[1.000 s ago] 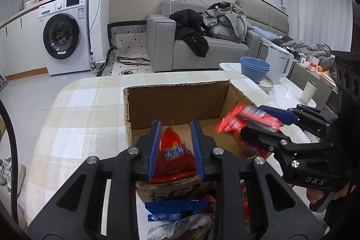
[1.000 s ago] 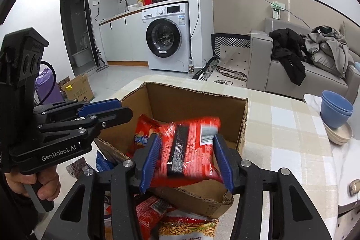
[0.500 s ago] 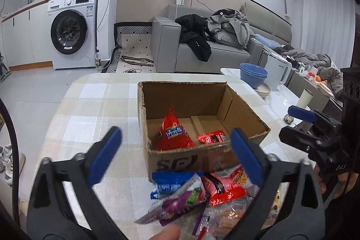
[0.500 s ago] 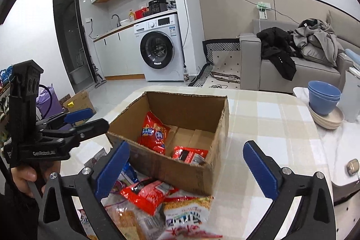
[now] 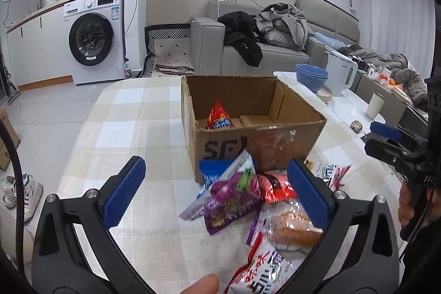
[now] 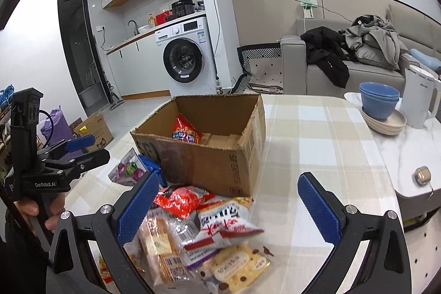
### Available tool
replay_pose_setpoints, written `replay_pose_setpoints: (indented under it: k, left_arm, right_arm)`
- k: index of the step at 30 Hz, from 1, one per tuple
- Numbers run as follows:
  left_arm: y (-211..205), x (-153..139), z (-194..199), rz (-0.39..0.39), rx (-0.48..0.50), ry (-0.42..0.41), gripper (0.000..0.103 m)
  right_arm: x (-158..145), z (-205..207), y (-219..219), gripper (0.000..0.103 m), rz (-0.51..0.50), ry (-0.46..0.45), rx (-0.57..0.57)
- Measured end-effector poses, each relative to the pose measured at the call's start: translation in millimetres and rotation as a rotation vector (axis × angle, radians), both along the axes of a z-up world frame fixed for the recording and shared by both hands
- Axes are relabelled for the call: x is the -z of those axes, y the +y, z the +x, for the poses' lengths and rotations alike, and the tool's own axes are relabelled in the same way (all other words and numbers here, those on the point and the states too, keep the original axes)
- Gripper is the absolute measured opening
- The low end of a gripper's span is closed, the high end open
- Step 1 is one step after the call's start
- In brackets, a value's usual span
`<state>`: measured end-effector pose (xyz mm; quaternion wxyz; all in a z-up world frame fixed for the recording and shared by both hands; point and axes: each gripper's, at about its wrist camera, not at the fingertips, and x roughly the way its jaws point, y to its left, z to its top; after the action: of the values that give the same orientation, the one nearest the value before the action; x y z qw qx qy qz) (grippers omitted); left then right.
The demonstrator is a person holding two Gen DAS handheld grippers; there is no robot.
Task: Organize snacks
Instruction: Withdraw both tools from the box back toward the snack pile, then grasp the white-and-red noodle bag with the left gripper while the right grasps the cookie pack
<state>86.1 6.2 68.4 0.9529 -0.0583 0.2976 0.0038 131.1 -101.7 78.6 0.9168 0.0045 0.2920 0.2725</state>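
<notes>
Both the left gripper [image 5: 216, 190] and the right gripper [image 6: 228, 207] stand wide and released, with nothing between the pads. The snack packets [image 6: 209, 228] lie piled on the checked tablecloth [image 5: 132, 128], just in front of the cardboard box [image 5: 256, 139]. I think each gripper should choose one top packet and pinch its flat sealed edge, because the crinkly, glossy, puffy film slips easily.

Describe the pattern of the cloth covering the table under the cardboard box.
A tablecloth in beige and white checks, clearest in the right wrist view beside the cardboard box.
</notes>
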Motion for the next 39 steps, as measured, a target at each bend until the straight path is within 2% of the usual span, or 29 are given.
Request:
replay_pose_setpoints:
  k: [11, 20, 31, 39]
  left_arm:
    - [-7, 24, -36, 0.003, 0.02, 0.053, 0.103]
    - [-10, 36, -42, -0.011, 0.052, 0.087, 0.102]
    - [-17, 46, -39, -0.001, 0.085, 0.13, 0.103]
    - [-32, 53, -39, 0.024, 0.167, 0.16, 0.103]
  right_arm:
    - [22, -24, -20, 0.103, -0.013, 0.048, 0.036]
    - [35, -25, -25, 0.103, -0.109, 0.086, 0.041]
    - [54, -11, -34, 0.103, -0.145, 0.164, 0.061]
    - [76, -6, -29, 0.103, -0.213, 0.21, 0.053]
